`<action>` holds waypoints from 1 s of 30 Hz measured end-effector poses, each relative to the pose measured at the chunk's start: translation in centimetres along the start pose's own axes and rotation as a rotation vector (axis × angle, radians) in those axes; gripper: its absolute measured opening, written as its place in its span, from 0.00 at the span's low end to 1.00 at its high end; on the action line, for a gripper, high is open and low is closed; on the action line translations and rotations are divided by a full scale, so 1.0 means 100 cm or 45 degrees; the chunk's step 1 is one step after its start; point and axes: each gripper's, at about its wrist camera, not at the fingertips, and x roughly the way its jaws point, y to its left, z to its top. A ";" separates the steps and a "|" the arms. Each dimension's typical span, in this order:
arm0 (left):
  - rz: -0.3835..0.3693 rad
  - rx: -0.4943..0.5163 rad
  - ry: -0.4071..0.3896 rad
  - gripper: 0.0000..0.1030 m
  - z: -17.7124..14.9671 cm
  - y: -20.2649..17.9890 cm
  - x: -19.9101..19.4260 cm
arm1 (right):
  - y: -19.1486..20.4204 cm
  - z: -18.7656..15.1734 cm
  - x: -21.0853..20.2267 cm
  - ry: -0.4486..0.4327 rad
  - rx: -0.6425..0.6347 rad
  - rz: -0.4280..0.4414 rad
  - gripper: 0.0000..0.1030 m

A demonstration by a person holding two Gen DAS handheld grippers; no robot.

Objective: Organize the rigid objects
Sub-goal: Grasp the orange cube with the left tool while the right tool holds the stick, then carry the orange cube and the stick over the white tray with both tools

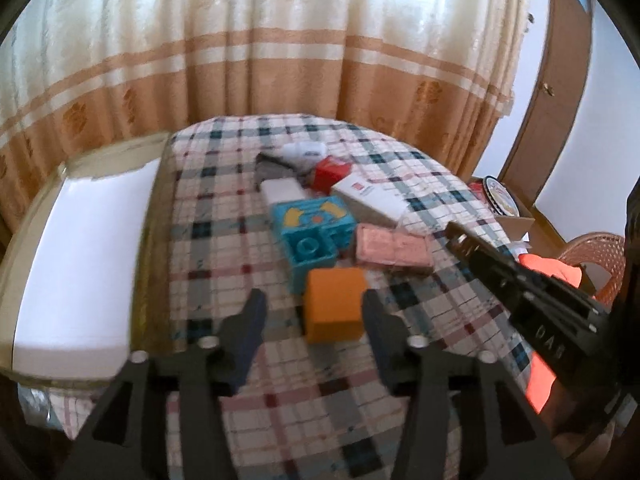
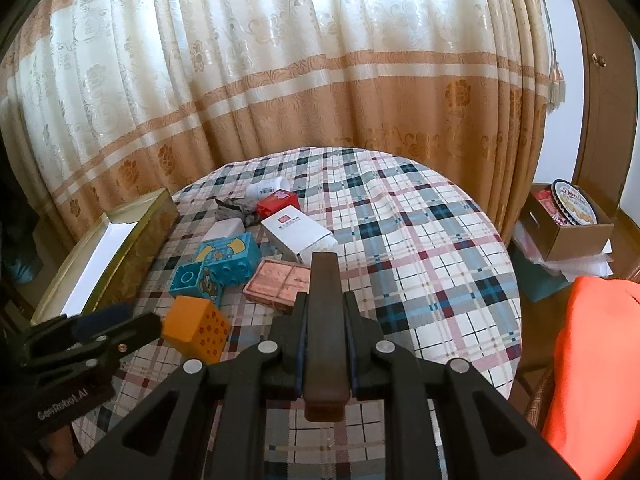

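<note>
On the plaid-covered counter [image 2: 420, 240], taking the orange cube [image 1: 334, 304] as your landmark, you hold the following stock. Item one: the orange cube itself, standing on the cloth near the counter's front-left part, its side face dotted with small red marks in the right wrist view. Item two: your left tongs [image 1: 312, 320], released, their fingers [image 1: 252, 320] straddling the cube on either side with clear gaps, so nothing is gripped. Item three: teal toy blocks [image 1: 312, 232] with yellow pictures, just behind the cube, one smaller block in front of a larger one. Item four: a flat pink rectangular case [image 1: 394, 250], behind and to the right of the cube, lying beside the teal blocks. Item five: a white carton [image 1: 370, 198] with a small red square on top, farther back than the pink case. Item six: a red box [image 1: 330, 172], a white bottle [image 1: 304, 149] on its side and a dark crumpled thing [image 1: 272, 168], farthest behind the cube. Item seven: a long gold-sided box [image 2: 120, 248] with a white interior, to the cube's left at the counter's edge. Item eight: your right tongs [image 2: 324, 332], to the cube's right, clenched on a dark brown bar [image 2: 324, 320] that juts forward between the pads. Behind everything hangs a cream and tan curtain [image 2: 280, 80].
</note>
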 end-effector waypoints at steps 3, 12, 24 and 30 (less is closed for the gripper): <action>-0.035 0.025 0.045 0.56 0.005 -0.013 0.015 | -0.003 -0.001 0.000 0.002 0.010 0.001 0.17; -0.031 -0.021 0.152 0.38 -0.002 -0.005 0.048 | -0.005 0.000 -0.002 -0.004 0.014 0.000 0.17; -0.056 -0.089 -0.064 0.37 0.008 0.036 -0.015 | 0.015 0.010 -0.011 -0.065 -0.043 0.027 0.17; 0.040 -0.167 -0.161 0.37 0.018 0.072 -0.040 | 0.057 0.023 -0.014 -0.121 -0.133 0.148 0.17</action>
